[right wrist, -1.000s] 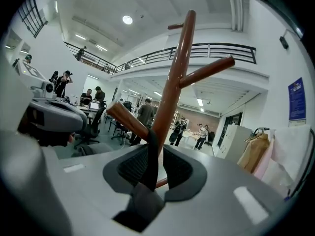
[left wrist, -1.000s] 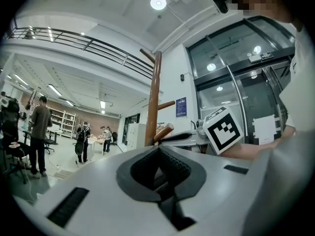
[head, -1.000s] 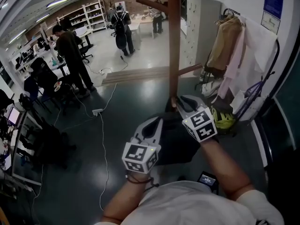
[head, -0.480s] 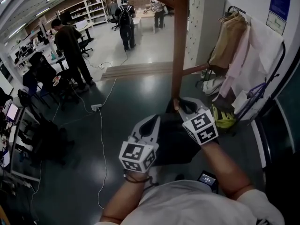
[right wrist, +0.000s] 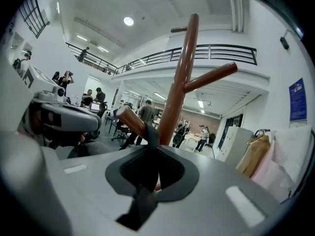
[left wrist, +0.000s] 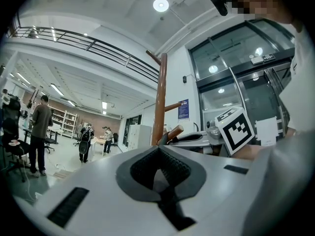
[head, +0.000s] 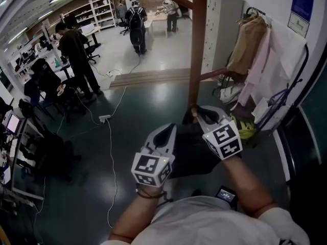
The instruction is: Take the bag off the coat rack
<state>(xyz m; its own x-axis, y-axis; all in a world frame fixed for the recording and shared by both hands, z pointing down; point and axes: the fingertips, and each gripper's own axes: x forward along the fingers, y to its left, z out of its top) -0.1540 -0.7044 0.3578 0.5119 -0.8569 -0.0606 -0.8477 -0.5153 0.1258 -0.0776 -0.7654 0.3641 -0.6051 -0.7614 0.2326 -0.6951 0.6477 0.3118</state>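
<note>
Right gripper point(head: 198, 112) staying clamped on bag strap point(right wrist: 146, 141) over coat rack peg point(right wrist: 129, 120), left gripper point(head: 164, 132) closed, empty, barely shifting.

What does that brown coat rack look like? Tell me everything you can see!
The coat rack is a tall, round, reddish-brown pole that looks like wood, and it stands upright. Straight pegs stick out from it at upward slants: one high up, one lower down, and a short one lowest of all. A dark strap loops over that lowest peg. The right hand-held gripper is shut on the strap just beneath it.
</note>
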